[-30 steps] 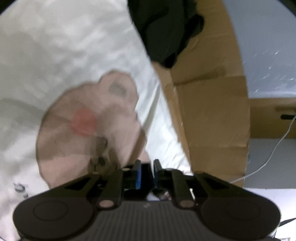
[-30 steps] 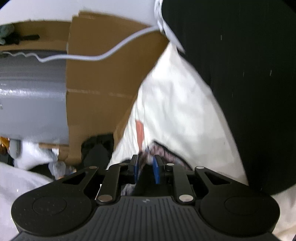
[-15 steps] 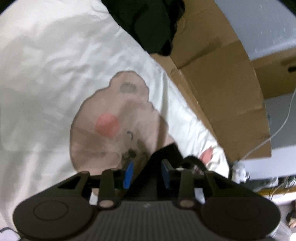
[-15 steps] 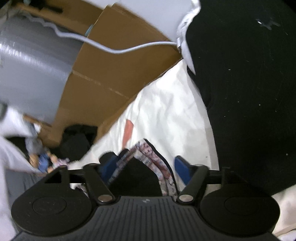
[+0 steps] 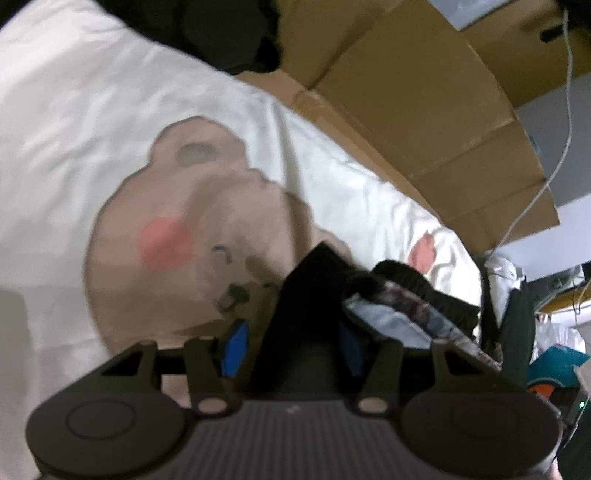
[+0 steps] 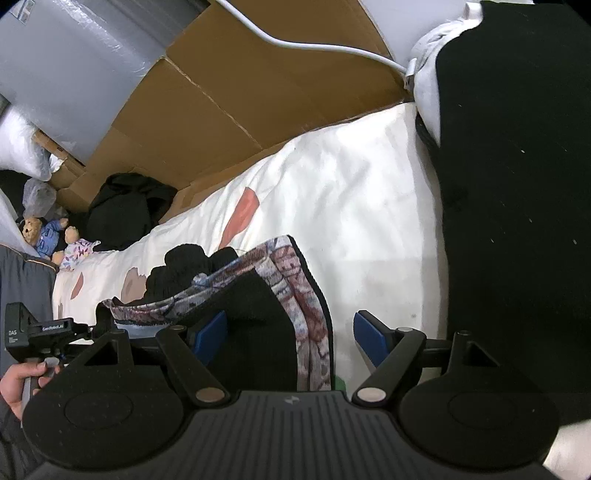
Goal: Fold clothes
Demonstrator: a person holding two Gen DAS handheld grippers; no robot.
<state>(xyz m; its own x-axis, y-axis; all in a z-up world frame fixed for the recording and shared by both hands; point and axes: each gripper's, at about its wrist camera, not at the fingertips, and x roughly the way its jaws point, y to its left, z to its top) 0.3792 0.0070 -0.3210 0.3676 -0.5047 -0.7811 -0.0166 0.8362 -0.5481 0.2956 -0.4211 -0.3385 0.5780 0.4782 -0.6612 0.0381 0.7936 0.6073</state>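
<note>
Left wrist view. My left gripper [image 5: 291,343] points steeply down at the bed sheet [image 5: 66,122], which carries a brown bear print [image 5: 177,229]. The black garment with patterned trim [image 5: 314,288] lies on the sheet just ahead, a black corner of it reaching in between my fingers [image 5: 236,345]. The jaws are opening; the blue pads do not appear to press on the cloth, though blur leaves some doubt. A cardboard box [image 5: 424,122] stands along the far side of the bed, and a separate dark heap [image 5: 207,29] lies at the upper edge.

Right wrist view. My right gripper [image 6: 291,336] is tilted down over the same garment [image 6: 258,295], which lies bunched on the sheet [image 6: 351,192]. The jaws stand wide, released; the trim edge lies between the fingers [image 6: 371,338] without being pinched. My left hand [image 6: 14,384] shows at the lower left, gripping its tool handle. A large black cloth [image 6: 517,184] covers the right side; two small teddy bears [image 6: 51,236] sit beyond the bed.

Judgement: the step in hand is letting go of the garment after laying it down. It is bunched, not flat, so folding is at an early stage. The next move calls for choosing two edge points, likely along the trim, and pinching a single layer at each.
</note>
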